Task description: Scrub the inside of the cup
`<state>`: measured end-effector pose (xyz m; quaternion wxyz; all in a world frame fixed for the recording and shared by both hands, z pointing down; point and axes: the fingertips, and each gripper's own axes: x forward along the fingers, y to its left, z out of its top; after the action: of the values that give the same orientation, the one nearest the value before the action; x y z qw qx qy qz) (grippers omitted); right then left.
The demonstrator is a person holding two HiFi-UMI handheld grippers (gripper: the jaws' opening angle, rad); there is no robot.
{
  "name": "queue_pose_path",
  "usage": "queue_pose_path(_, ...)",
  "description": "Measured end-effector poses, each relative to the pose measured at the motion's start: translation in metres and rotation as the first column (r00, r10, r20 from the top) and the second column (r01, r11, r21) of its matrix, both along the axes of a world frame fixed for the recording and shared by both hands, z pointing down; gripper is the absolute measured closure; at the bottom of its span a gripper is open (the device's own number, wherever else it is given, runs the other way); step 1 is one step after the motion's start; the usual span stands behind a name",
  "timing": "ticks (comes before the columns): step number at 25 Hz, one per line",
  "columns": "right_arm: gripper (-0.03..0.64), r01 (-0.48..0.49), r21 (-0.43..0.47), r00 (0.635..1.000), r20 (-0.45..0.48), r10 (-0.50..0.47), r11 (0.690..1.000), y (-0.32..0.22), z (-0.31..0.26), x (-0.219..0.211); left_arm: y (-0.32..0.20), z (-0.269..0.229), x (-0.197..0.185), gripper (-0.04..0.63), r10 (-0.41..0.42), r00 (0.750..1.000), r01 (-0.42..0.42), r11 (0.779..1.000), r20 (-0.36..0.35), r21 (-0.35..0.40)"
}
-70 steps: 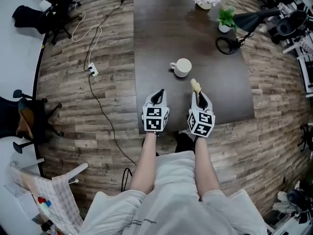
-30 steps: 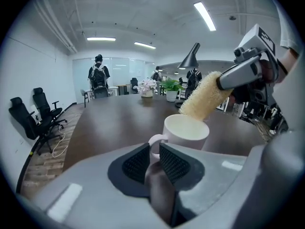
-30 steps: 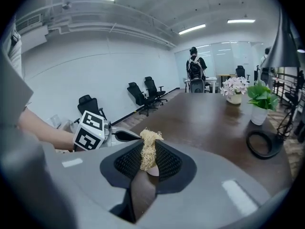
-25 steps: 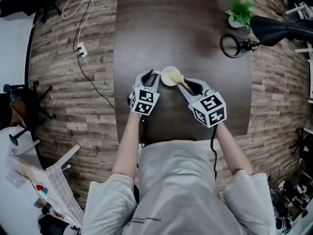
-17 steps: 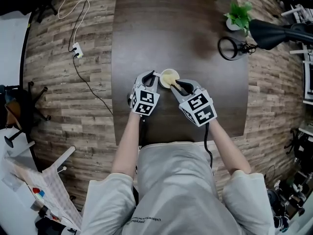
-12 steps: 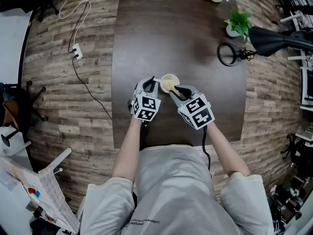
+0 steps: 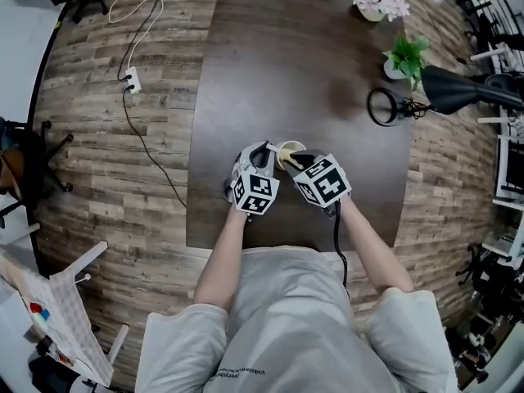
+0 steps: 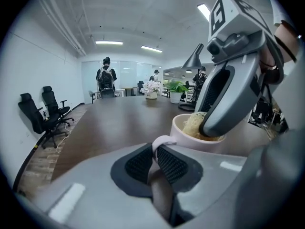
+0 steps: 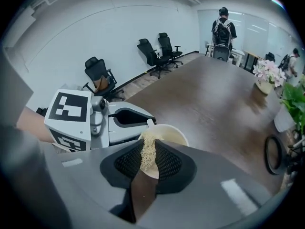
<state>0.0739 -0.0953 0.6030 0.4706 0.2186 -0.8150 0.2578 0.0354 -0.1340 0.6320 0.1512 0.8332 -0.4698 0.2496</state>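
A white cup (image 7: 286, 151) stands on the dark table (image 7: 286, 64) just ahead of both hands. My left gripper (image 8: 154, 155) is shut on the cup's handle (image 8: 160, 142), seen pinched between its black pads. My right gripper (image 9: 147, 157) is shut on a beige scrubbing sponge (image 9: 147, 152), whose tip reaches down into the cup (image 9: 167, 133). In the left gripper view the sponge (image 8: 194, 123) sits inside the cup (image 8: 183, 133) under the right gripper's finger. In the head view the left gripper (image 7: 264, 155) and right gripper (image 7: 293, 159) crowd the cup from each side.
A black desk lamp (image 7: 458, 84), a small green plant (image 7: 405, 56) and a pot of white flowers (image 7: 378, 0) stand at the table's far right. A cable with a power strip (image 7: 129, 79) lies on the wood floor at left. Office chairs (image 9: 155, 54) stand beyond the table.
Both grippers have closed on the cup from the near edge: the left took its handle and the right brought the sponge into it. The head view has shifted.
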Motion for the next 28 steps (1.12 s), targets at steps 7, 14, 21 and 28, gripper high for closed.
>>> queue_pose_path(7, 0.525, -0.022, -0.008, 1.000, -0.019, 0.022, 1.000, -0.001, 0.011, -0.004, 0.005, 0.003, -0.003, 0.560, 0.005, 0.999, -0.005, 1.000, -0.032, -0.001)
queue_pose_path(14, 0.526, -0.089, 0.013, 0.996, -0.005, 0.089, 0.996, -0.011, 0.012, -0.002, 0.008, 0.004, -0.004, 0.559, 0.010, 0.998, -0.011, 1.000, -0.054, -0.019)
queue_pose_path(21, 0.528, -0.146, 0.033, 0.989, -0.004, 0.147, 0.989, -0.019, 0.011, 0.006, 0.016, 0.004, 0.001, 0.552, 0.026, 0.998, -0.028, 0.999, -0.063, -0.031)
queue_pose_path(28, 0.528, -0.192, 0.080, 0.981, -0.008, 0.193, 0.978, -0.030, 0.009, 0.009, 0.028, 0.006, 0.002, 0.548, 0.050, 0.996, -0.052, 0.998, -0.073, -0.029)
